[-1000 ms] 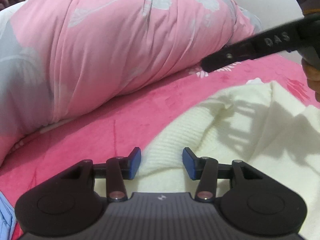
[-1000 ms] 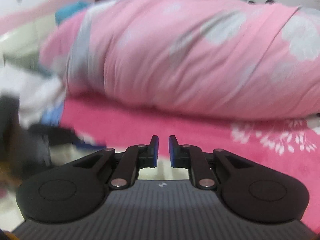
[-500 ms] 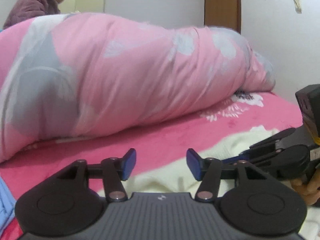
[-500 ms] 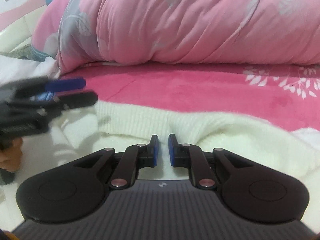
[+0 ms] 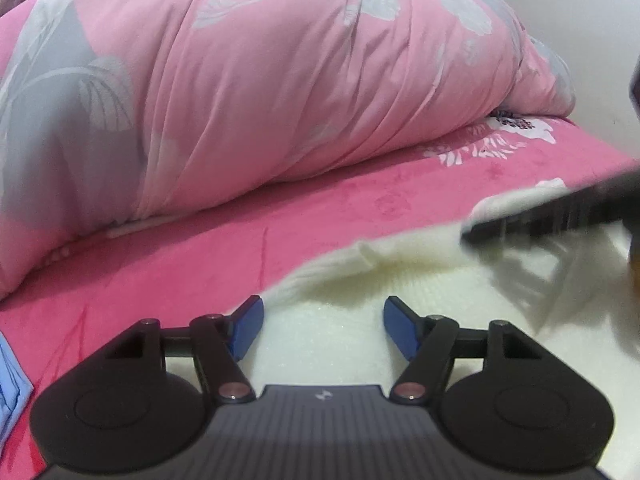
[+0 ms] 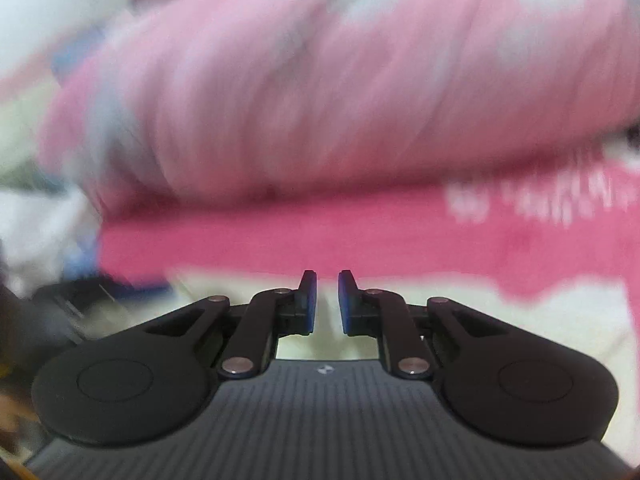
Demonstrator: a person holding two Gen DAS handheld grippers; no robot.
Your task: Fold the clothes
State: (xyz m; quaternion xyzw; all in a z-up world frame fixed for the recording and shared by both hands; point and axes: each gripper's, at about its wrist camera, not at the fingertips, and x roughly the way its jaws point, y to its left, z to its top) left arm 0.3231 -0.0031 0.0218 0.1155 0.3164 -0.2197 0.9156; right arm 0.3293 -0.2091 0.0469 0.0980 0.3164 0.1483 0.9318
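A: Blur covers nearly all of the right wrist view. What can you make out there?

B: At left only grey and white smears. In the middle the right gripper [image 6: 327,300] stays sharp, its blue pads drawn close with a thin gap, nothing between them. Behind it runs a pale strip of the cream sweater [image 6: 520,316], then the pink bedsheet [image 6: 280,240] and the rolled pink duvet [image 6: 320,100], all smeared.

A: And the left wrist view?

B: Much clearer. A blue cloth [image 5: 10,384] is cut off at lower left. The left gripper [image 5: 323,328] has its fingers spread wide over the sweater's near edge, gripping nothing. The sweater [image 5: 420,280] fills the lower right, its ribbed edge running from lower centre up toward the right edge. The other gripper enters there as a dark blurred bar.

A: Which end of the sweater is it?

B: Cannot tell; most of it is out of frame.
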